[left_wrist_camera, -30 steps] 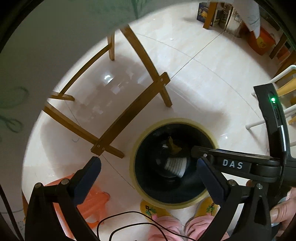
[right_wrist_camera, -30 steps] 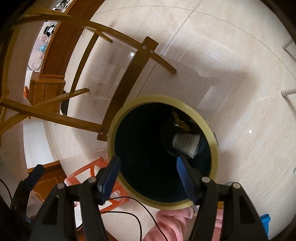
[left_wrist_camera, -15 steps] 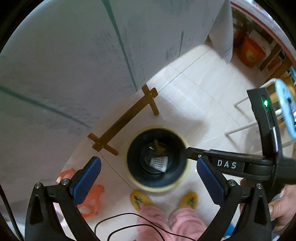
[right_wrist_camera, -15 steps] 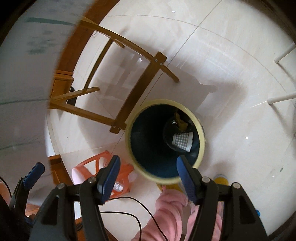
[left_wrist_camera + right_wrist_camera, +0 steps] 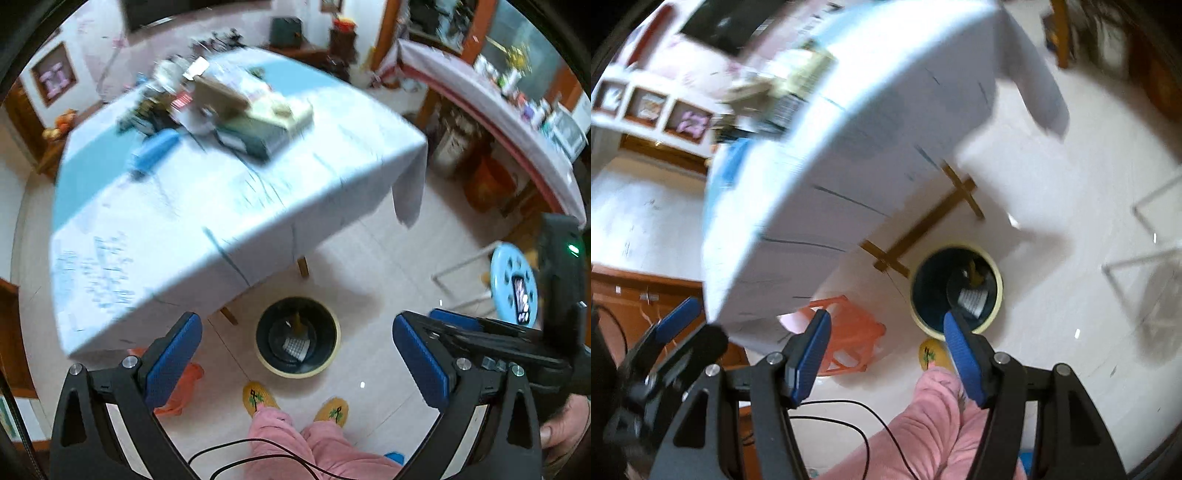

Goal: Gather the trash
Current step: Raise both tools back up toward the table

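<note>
Pale floor tiles (image 5: 354, 266) spread under a desk (image 5: 229, 206) draped in a white-and-blue cloth, its far half crowded with blurred boxes and clutter (image 5: 236, 110). On the floor at the desk's near edge stands the bin (image 5: 297, 338), dark inside with a yellow rim; a checked paper cup (image 5: 295, 346) and a yellow scrap lie at its bottom. The person's slippers and pink trousers (image 5: 295, 439) show just behind it, and an orange stool (image 5: 849, 343) sits under the desk's corner.

The left claw (image 5: 295, 360) is released, jaws wide with nothing between them. The right claw (image 5: 886, 360) is likewise released and empty; in its view the bin lies beyond its right finger.

The step in hand looks like going back to the desk for more trash. Doing it well means levelling both claws toward the clutter, slowing so the view sharpens, and picking one loose piece at the edge of the pile instead of a box in the middle. Jaws should stay wide until a piece sits squarely between the pads.

Compared with a second ago, both claws have risen: then the bin filled each view with desk legs overhead; now it is small and the desktop is visible. The cup has not shifted.
</note>
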### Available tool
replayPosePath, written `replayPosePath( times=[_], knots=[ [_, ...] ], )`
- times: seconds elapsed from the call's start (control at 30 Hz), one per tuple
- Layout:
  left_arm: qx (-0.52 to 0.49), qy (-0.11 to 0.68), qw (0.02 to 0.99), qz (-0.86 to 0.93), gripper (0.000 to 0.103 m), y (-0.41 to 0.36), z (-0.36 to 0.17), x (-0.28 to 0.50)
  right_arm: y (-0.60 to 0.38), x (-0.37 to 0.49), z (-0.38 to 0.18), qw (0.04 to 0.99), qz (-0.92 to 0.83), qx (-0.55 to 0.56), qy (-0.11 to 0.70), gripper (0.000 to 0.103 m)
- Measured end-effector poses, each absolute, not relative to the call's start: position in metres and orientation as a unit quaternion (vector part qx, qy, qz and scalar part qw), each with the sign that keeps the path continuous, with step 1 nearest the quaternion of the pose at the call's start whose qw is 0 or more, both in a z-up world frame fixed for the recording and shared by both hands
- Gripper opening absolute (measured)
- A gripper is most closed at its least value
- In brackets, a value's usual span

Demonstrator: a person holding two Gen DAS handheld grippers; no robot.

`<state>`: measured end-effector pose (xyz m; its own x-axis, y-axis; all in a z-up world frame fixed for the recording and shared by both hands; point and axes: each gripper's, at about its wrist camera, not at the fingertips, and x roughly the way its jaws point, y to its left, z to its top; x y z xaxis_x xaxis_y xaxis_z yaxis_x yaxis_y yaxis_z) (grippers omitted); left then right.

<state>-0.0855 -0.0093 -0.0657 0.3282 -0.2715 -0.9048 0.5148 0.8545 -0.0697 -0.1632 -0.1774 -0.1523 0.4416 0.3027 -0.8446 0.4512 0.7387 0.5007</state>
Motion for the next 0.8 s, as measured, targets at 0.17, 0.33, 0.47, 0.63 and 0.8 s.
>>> replayPosePath(
  times=[0.17,0.33,0.47,0.63,0.8],
  knots=[
    [0.105,0.497,0.835,-0.213,0.102,0.012,-0.013,-0.082,-0.166,-0.166,-0.08,0.818,-0.022,0.295,0.493,0.064],
    [0.082,0.48,0.855,-0.179,0.102,0.031,0.021,-0.072,-0.154,-0.158,-0.037,0.849,0.004,0.247,0.467,0.064],
    [0.051,0.485,0.857,-0.165,0.102,0.044,0.036,-0.063,-0.141,-0.141,-0.015,0.866,0.029,0.214,0.451,0.064],
    [0.031,0.485,0.861,-0.149,0.095,0.06,0.045,-0.05,-0.137,-0.12,0.004,0.875,0.046,0.203,0.437,0.064],
    [0.026,0.49,0.86,-0.144,0.087,0.073,0.042,-0.023,-0.134,-0.097,0.014,0.88,0.044,0.195,0.431,0.064]
  ],
)
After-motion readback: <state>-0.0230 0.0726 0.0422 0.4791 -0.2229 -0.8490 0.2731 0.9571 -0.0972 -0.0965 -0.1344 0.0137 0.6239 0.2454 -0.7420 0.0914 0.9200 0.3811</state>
